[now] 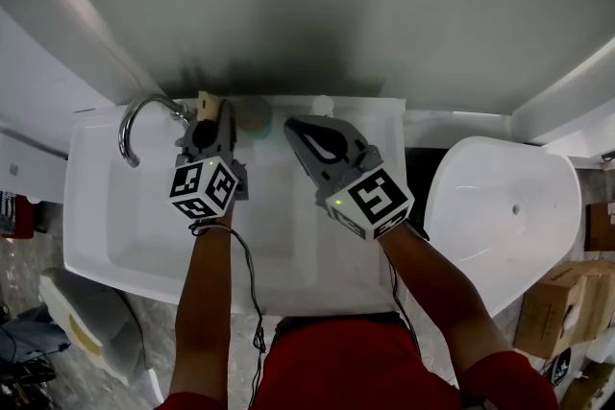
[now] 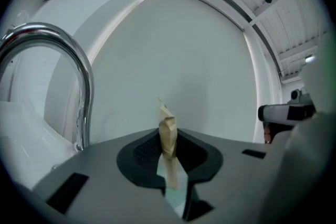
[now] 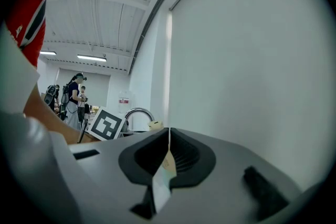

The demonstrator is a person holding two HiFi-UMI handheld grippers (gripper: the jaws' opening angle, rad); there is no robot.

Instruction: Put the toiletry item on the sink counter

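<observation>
Left claw (image 2: 168, 148) pinches a tan toiletry packet (image 2: 167, 124), held upright beside the chrome faucet (image 1: 144, 113), over the rear ledge of the sink worktop (image 1: 370, 113). Right claw (image 3: 168, 136) is pressed together. Print on the packet is too small to read.

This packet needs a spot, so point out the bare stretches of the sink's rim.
Bare: the back rim at its right end, between the small white object and the corner; also the left rim, outside the faucet. Crowded: from the faucet to the greenish round thing, where the left gripper holds the tan packet.
</observation>
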